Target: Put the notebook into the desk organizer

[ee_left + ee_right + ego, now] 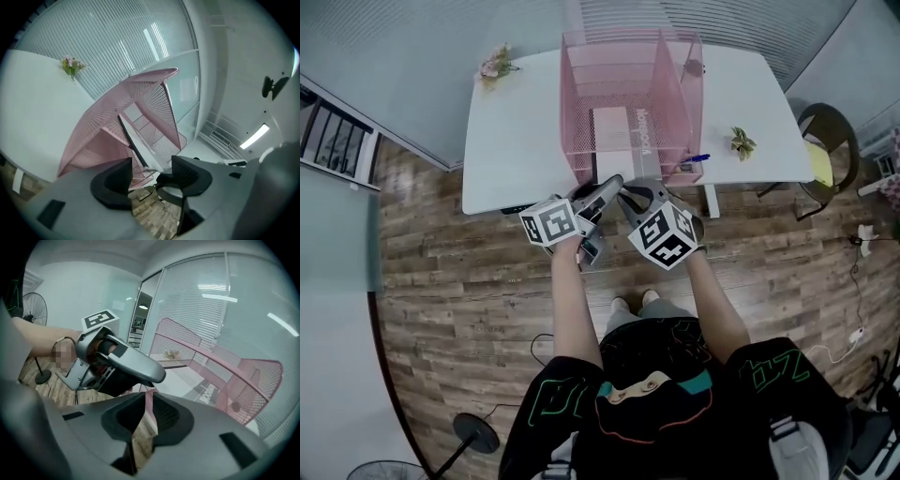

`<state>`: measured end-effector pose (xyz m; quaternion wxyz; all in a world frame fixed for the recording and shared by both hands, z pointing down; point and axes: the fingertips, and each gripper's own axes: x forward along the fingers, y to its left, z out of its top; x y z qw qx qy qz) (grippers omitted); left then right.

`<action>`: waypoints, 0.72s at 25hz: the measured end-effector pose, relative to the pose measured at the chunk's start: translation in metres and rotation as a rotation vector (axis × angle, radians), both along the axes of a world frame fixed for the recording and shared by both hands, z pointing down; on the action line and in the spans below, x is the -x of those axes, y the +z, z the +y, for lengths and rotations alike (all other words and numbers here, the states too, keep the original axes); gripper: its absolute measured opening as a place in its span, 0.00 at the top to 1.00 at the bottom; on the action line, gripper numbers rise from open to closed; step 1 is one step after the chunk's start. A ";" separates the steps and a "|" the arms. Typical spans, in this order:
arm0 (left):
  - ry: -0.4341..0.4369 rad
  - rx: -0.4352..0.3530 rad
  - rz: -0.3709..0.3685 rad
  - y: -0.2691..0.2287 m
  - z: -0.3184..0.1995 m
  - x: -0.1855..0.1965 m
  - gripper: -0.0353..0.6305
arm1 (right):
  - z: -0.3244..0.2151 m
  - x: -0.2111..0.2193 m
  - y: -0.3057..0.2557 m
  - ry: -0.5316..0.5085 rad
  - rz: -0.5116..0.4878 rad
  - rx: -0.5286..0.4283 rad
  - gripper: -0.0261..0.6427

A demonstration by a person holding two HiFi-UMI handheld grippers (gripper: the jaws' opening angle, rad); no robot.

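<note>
A pink mesh desk organizer [581, 94] stands on the white table [506, 141]. The pale notebook [612, 131], lettered along its pink spine, lies inside the organizer's middle bay and reaches its front opening. Both grippers meet at that opening. My left gripper [614, 183] is open; in the left gripper view its jaws [152, 176] hold nothing, with the notebook's edge [136, 143] and the organizer [93, 136] just ahead. My right gripper [626, 195] is shut on the notebook's thin pink near edge, seen pinched at the gripper [149, 411]. The lettered cover [206, 391] lies beyond.
A blue pen [698, 157] and a small dried sprig [741, 142] lie right of the organizer, and a flower bunch [495, 66] sits at the table's back left. A chair [825, 141] stands at the right end. A fan base [473, 433] rests on the wood floor.
</note>
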<state>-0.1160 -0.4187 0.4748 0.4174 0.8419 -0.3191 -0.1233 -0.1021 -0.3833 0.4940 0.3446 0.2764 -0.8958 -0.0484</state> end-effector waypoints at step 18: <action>-0.146 -0.288 -0.046 -0.066 0.028 0.026 0.96 | -0.036 -0.002 -0.008 0.095 -0.015 -0.018 0.89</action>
